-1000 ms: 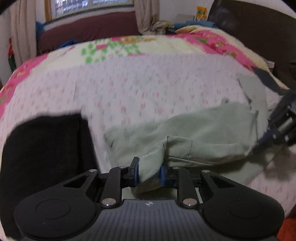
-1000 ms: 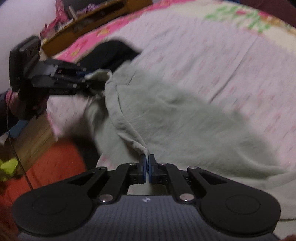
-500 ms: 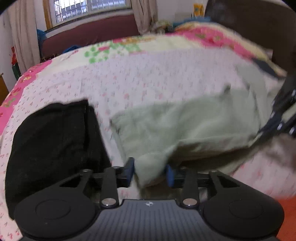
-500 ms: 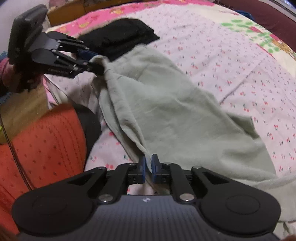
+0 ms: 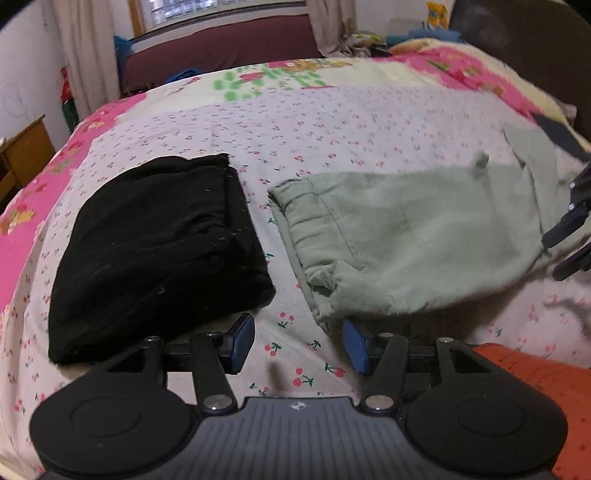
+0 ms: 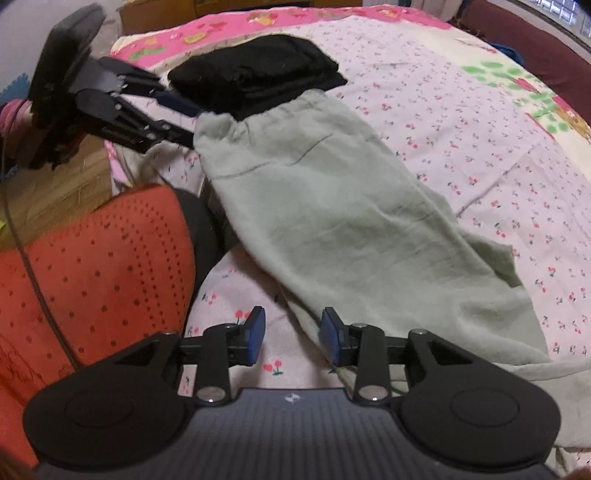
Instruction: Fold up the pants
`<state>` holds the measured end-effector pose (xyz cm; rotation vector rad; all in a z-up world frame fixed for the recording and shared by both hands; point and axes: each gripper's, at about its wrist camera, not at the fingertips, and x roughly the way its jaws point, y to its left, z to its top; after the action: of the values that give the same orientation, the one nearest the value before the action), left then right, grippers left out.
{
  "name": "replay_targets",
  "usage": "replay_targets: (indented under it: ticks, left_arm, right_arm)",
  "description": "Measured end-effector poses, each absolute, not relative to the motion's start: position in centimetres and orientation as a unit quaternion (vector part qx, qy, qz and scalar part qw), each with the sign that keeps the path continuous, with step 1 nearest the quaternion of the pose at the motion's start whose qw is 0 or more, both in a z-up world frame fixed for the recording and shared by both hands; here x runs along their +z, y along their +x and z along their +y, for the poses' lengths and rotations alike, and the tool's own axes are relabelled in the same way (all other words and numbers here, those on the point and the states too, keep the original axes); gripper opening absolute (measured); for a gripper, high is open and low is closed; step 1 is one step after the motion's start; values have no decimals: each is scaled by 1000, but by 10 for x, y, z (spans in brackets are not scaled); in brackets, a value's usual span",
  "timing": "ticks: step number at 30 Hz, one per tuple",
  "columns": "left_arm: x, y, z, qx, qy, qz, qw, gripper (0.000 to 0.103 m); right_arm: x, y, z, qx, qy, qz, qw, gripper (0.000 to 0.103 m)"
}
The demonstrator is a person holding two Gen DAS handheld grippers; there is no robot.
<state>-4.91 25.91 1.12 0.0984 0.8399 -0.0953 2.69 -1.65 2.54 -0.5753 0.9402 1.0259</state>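
Lying flat across the near part of the bed (image 5: 332, 122), pale green pants (image 5: 417, 236), folded lengthwise, with the elastic waistband (image 5: 306, 221) turned toward a folded black garment (image 5: 155, 251) and stopping just beside it; from the right wrist view, the waistband edge seeming to meet the black garment's near corner, and the legs trailing toward the lower right in soft creases. Hanging over the cherry-print sheet (image 5: 295, 369) at the waistband corner, the left claw (image 5: 299, 349), jaws opening and already standing wide, with bare sheet between the blue pads and no cloth pinched; the right-hand pad sitting right at the fabric's lowest corner, contact too close to call. Hovering at the near edge of the pant leg, the right claw (image 6: 293, 336), jaws likewise opening, with a sliver of green hem lying between them but neither pad pressing on it. Showing beside the bed in both views, an orange dotted cushion (image 6: 92, 258). Standing beyond the bed, a dark red sofa (image 5: 221, 55) under a curtained window (image 5: 221, 7).
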Motion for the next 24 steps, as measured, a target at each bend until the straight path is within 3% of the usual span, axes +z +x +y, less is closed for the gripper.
replay_targets:
  ticks: [8,14,24]
  left_arm:
    - [29,-56,269,-57,-24,384,921,71]
    - [18,-31,247,-86,-19,378,922,71]
    - [6,5,237,-97,-8,396,913,71]
  right_arm:
    - [52,69,-20,438,-188,414,775,41]
    - [36,139,-28,386,-126,424,810,42]
    - [15,196,-90,340,-23,499,796,44]
